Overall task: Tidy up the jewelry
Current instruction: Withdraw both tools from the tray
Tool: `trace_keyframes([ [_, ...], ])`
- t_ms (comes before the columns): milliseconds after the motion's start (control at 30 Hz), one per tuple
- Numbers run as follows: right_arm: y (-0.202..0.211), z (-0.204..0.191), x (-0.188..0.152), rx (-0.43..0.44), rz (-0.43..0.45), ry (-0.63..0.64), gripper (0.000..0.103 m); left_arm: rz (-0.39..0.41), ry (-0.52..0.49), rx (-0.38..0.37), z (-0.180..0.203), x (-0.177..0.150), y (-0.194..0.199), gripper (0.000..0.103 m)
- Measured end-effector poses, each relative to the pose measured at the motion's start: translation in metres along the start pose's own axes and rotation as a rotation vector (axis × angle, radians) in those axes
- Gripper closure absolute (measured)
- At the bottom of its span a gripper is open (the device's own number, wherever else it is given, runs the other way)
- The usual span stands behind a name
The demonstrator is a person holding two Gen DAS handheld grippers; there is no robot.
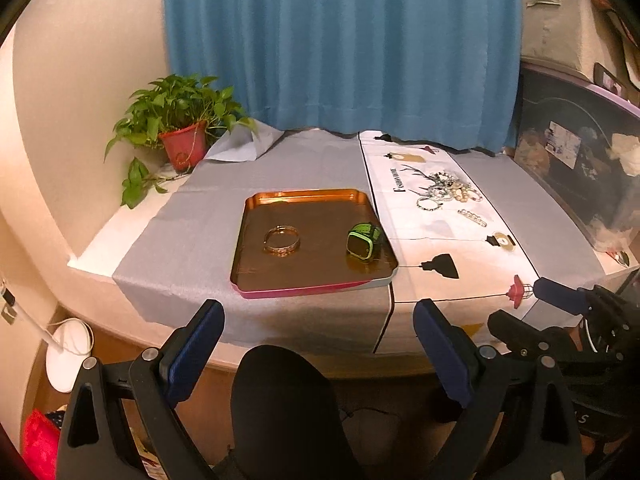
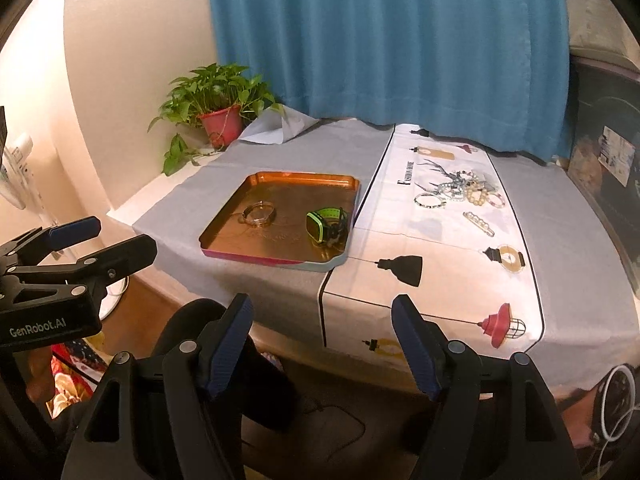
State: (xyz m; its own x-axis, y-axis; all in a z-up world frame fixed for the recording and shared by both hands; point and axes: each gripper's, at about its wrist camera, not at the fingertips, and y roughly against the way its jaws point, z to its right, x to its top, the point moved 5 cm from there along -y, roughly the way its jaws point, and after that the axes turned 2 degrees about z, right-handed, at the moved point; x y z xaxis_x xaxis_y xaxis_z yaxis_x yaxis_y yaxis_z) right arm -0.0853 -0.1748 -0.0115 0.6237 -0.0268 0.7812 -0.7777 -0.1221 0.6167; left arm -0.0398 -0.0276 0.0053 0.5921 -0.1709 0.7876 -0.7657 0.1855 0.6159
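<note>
Blue curtain behind the counter (image 2: 280, 288); both grippers, left gripper (image 1: 318, 334) and right gripper (image 2: 322, 338), gape empty. Best approach the jewelry pile (image 2: 464, 192) low near the far edge, pinching one bracelet.

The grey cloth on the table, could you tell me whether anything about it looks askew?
Yes: the grey cloth's far left corner, beside the potted plant, is folded up and back, showing its paler underside, instead of lying flat.

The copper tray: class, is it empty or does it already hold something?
Not empty. The copper tray holds a gold bangle and a green watch; the other jewelry lies outside on the cloth.
</note>
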Motion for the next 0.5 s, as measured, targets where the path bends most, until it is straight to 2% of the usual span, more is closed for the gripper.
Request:
trace_keyframes([
  [500, -0.0024, -0.0035, -0.0005, 0.017, -0.007, -0.007, 0.030, -0.001, -0.017, 0.004, 0.0048, 0.0012, 0.0019, 0.009],
])
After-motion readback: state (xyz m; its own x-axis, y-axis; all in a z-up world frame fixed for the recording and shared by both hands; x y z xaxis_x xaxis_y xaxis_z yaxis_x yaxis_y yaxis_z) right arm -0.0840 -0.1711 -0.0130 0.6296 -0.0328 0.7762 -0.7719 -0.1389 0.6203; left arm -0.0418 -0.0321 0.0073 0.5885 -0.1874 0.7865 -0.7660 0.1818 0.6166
